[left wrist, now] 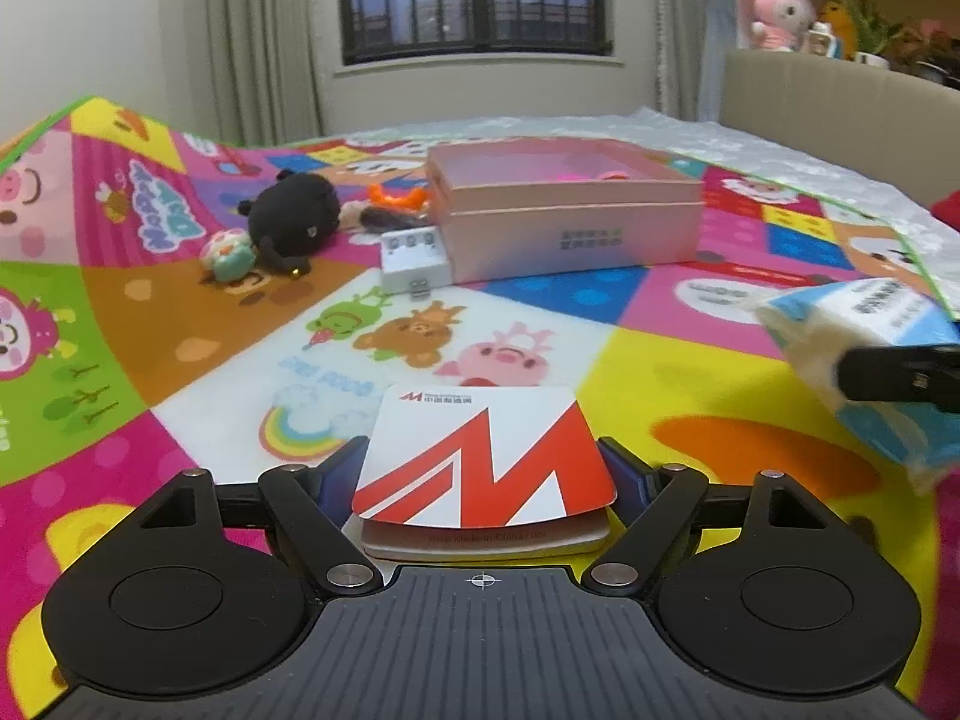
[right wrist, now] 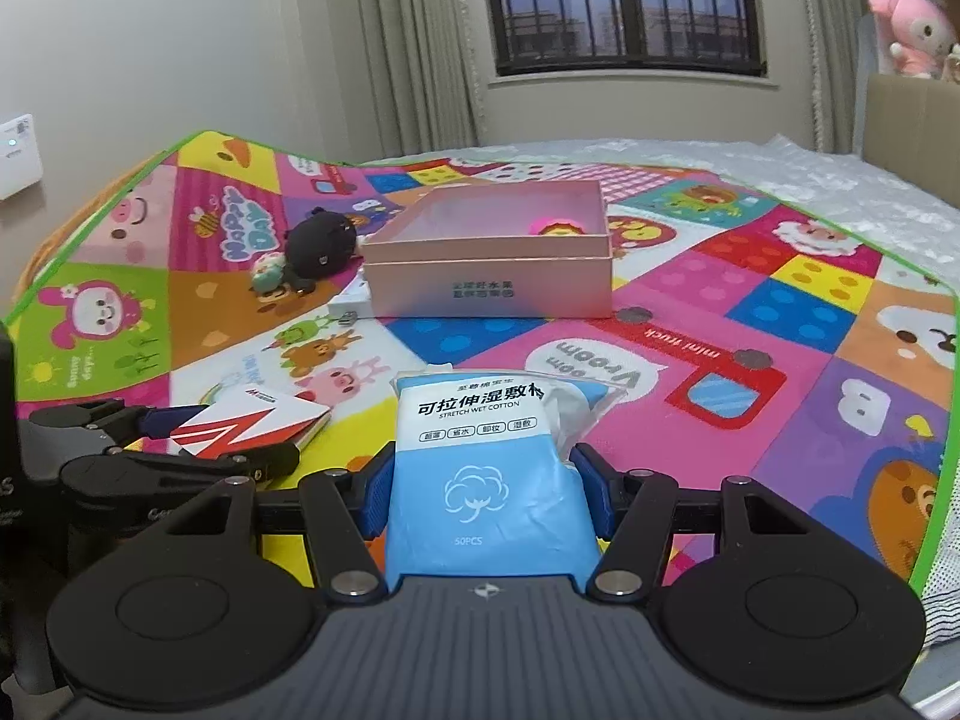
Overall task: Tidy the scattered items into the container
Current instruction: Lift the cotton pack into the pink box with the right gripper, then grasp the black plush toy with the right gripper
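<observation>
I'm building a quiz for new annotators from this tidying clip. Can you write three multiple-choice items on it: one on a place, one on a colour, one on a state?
1. Where is the white battery charger?
A. inside the box
B. on the mat beside the pink box
C. in a gripper

2. What colour is the wet cotton pack?
A. blue and white
B. green
C. black

3. What does the left gripper have between its fingers?
A. nothing
B. the black plush toy
C. the red and white notepad

Answers: 1 B, it lies against the box's left side. 2 A, blue bag with a white label. 3 C, the pad sits between both fingers.
</observation>
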Demonstrator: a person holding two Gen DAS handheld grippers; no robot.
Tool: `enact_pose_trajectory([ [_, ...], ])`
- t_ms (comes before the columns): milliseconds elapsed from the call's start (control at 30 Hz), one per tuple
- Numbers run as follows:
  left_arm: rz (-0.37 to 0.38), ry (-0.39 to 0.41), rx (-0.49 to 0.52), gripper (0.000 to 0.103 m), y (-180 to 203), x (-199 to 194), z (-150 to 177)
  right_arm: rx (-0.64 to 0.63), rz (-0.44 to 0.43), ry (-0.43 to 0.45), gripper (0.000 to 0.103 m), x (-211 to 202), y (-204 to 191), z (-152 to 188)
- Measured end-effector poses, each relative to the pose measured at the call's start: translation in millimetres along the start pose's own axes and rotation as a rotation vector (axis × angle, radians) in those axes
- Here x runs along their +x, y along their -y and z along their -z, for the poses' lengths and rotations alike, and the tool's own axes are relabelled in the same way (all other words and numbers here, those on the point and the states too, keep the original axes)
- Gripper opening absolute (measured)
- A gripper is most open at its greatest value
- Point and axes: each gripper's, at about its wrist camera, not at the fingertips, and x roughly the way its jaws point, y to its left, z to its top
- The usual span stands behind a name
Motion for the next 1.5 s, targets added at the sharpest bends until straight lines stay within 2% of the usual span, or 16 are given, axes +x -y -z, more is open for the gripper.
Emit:
enact_pose_trajectory([
  [200,0.057,0.041,0.022,0.084,6.7,-22.0,-12.5,0.038,-0.044,-0.04,0.06,-3.4,11.1,-0.7],
  [367,0.105,0.123,0.016,0.084,2.4,-10.5,-63.7,0.052,-0.024,0.009,0.06,1.5,22.4,-27.6],
  [500,0.095,0.212,0.048,0.084,3.7,22.1,-117.1,0.067,0.011,0.132,0.06,1.4,37.9,-72.4],
  [633,0.147,0.278,0.019,0.085,1.5,74.8,-176.8,0.053,0.041,0.206,0.06,17.5,46.9,-122.9],
  [667,0.152,0.282,-0.005,0.088,-1.0,87.2,-185.5,0.047,0.048,0.225,0.06,23.4,47.3,-135.1],
  [700,0.172,0.265,-0.039,0.095,-6.5,100.5,-193.3,0.045,0.051,0.245,0.06,30.1,47.6,-147.2],
  [733,0.199,0.242,-0.089,0.096,-14.6,110.7,-197.5,0.048,0.045,0.26,0.06,39.5,48.2,-160.7],
  [833,0.201,0.219,-0.173,0.1,-37.2,111.5,-181.7,0.066,0.012,0.254,0.06,75.2,48.0,-195.1],
  [900,0.116,0.202,-0.142,0.101,-46.2,101.6,-159.1,0.082,0.007,0.222,0.062,106.5,46.2,-212.9],
  [933,0.052,0.185,-0.114,0.102,-48.8,95.7,-144.9,0.091,-0.002,0.197,0.067,125.3,45.2,-218.6],
  [967,0.004,0.166,-0.096,0.102,-50.8,91.8,-133.8,0.097,-0.017,0.164,0.079,140.6,43.4,-221.2],
  [1000,-0.034,0.138,-0.084,0.103,-54.9,89.2,-121.7,0.119,-0.017,0.135,0.085,154.5,41.8,-221.1],
  [1033,-0.053,0.106,-0.088,0.103,-60.7,87.2,-107.6,0.136,-0.009,0.121,0.086,161.1,39.8,-218.2],
  [1200,-0.043,0.02,-0.213,0.103,-98.8,85.9,-64.0,0.108,0.007,0.085,0.086,158.5,15.7,-199.0],
  [1300,-0.072,-0.017,-0.257,0.103,-113.8,86.1,-59.7,0.027,0.043,0.078,0.086,151.5,-12.0,-195.8],
  [1500,-0.077,0.01,-0.293,0.103,-132.8,66.0,-50.0,-0.122,0.025,0.052,0.086,162.3,-85.1,-201.5],
])
